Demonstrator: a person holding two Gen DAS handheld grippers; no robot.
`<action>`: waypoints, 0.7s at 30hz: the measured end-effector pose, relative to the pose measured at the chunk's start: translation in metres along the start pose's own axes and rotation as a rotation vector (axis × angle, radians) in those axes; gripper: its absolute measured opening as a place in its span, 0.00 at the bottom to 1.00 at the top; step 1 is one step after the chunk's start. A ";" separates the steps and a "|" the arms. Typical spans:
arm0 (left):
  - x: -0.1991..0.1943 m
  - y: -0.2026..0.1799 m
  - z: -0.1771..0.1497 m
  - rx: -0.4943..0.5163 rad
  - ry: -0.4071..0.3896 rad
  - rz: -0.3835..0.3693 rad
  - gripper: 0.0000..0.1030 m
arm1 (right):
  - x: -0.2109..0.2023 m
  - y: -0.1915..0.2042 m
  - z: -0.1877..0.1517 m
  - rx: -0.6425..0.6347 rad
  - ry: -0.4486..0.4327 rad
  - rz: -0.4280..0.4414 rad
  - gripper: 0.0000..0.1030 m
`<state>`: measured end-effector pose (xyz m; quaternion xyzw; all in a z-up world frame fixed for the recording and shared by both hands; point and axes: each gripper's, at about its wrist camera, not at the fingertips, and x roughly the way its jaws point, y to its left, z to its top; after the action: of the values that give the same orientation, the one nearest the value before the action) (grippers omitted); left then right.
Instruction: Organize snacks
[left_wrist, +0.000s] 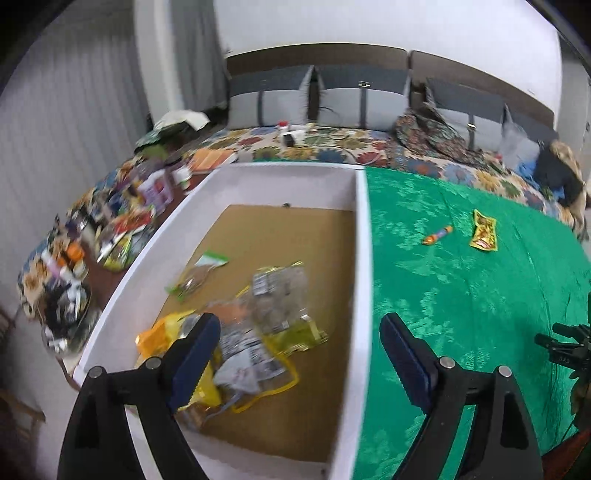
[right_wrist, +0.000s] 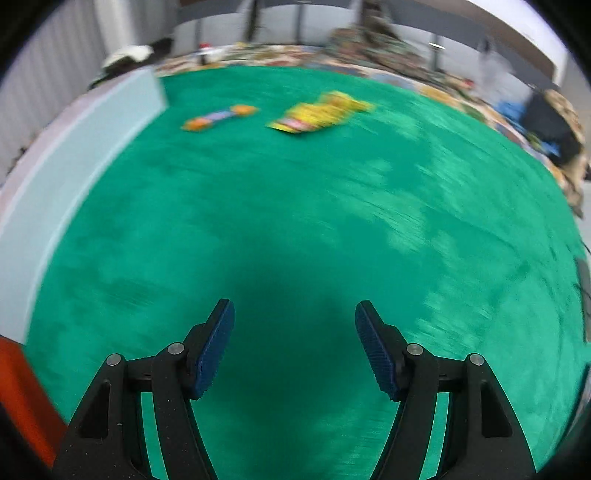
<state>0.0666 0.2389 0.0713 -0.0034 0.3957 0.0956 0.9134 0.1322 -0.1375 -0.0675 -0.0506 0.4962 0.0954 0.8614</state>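
A white box (left_wrist: 364, 236) with a brown floor stands on a green cloth (left_wrist: 461, 295) and holds several snack packets (left_wrist: 258, 317), clear, yellow and green ones. My left gripper (left_wrist: 299, 328) is open and empty above the box's right wall, over the packets. On the cloth lie an orange candy tube (left_wrist: 437, 235) and a yellow packet (left_wrist: 483, 236). In the right wrist view the tube (right_wrist: 219, 117) and the yellow packet (right_wrist: 321, 111) lie far ahead, blurred. My right gripper (right_wrist: 294, 314) is open and empty low over bare cloth (right_wrist: 295, 221). The box's wall (right_wrist: 85, 147) is at its left.
A cluttered strip of packets and jars (left_wrist: 122, 229) runs left of the box. A floral-covered sofa (left_wrist: 332, 144) with grey cushions and a dark bag (left_wrist: 557, 173) lies behind the cloth. The right gripper's body (left_wrist: 569, 350) shows at the left view's right edge.
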 end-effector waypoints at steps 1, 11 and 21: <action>0.001 -0.008 0.004 0.013 0.001 -0.006 0.85 | 0.001 -0.012 -0.005 0.010 -0.001 -0.014 0.69; 0.020 -0.072 0.028 0.111 0.041 -0.047 0.85 | 0.016 -0.040 -0.023 0.028 -0.124 -0.016 0.72; 0.125 -0.189 0.087 0.254 0.270 -0.475 0.85 | 0.018 -0.044 -0.023 0.039 -0.142 -0.012 0.77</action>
<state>0.2465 0.0817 0.0281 0.0058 0.5105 -0.1721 0.8424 0.1313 -0.1831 -0.0953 -0.0299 0.4355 0.0841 0.8957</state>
